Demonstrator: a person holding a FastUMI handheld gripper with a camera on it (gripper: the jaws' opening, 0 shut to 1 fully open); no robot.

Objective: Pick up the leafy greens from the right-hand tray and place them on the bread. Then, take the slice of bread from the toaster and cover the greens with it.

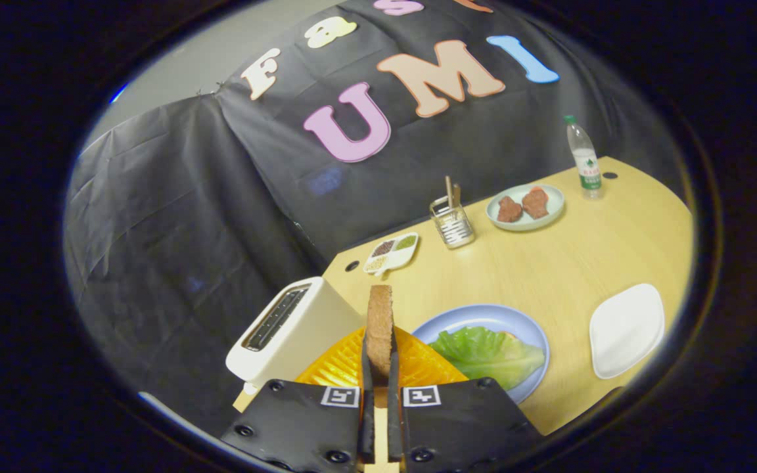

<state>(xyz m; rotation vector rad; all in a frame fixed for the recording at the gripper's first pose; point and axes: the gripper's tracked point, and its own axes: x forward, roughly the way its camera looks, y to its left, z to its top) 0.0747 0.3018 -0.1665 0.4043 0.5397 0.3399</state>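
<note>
My gripper [379, 368] is shut on a slice of brown bread [379, 322], which stands on edge between the two fingers and sticks up past their tips. Left of the fingers sits the white toaster [286, 332], its dark slot facing up. Just right of the fingers, a blue plate [523, 325] carries a green leaf [489, 355] that covers most of the bread under it; only a sliver of that bread shows at the leaf's far edge. The held slice hangs above an orange plate [345, 361], between the toaster and the blue plate.
An empty white square tray [626, 330] lies to the right on the wooden table [582, 263]. Further back stand a small divided dish of seeds [391, 253], a glass holder with sticks [454, 223], a pale plate with two meat pieces [525, 205] and a water bottle [585, 157].
</note>
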